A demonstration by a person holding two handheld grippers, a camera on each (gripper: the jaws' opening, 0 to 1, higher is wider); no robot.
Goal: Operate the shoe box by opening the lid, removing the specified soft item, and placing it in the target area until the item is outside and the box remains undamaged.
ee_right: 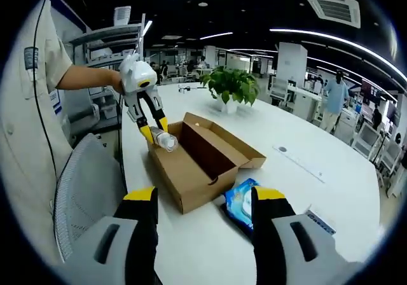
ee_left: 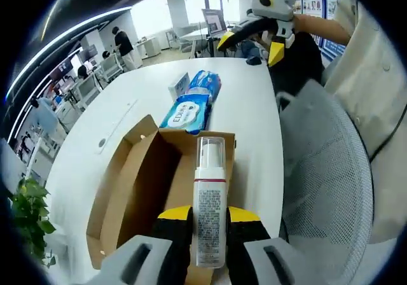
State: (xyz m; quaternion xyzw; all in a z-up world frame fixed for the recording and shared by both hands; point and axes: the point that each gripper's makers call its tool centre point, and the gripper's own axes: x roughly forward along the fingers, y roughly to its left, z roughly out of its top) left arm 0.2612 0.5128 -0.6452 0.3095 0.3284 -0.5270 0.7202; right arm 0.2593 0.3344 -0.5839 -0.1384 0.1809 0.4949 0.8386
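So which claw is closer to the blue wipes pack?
Right. The right claw hovers open just in front of the blue wipes pack, which sits between its jaws. The left claw is across the shoe box, gripping a pump bottle.

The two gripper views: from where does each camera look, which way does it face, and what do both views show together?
Left gripper view: rides on the left gripper, looks down along its jaws, shut on a pump bottle, over the open shoe box; a sleeve shows at right.
Right gripper view: rides on the right gripper, jaws open, faces across the white table toward the box; the person's arm and shirt show at left.
Shared: box, bottle, blue wipes pack, and each view shows the other gripper.
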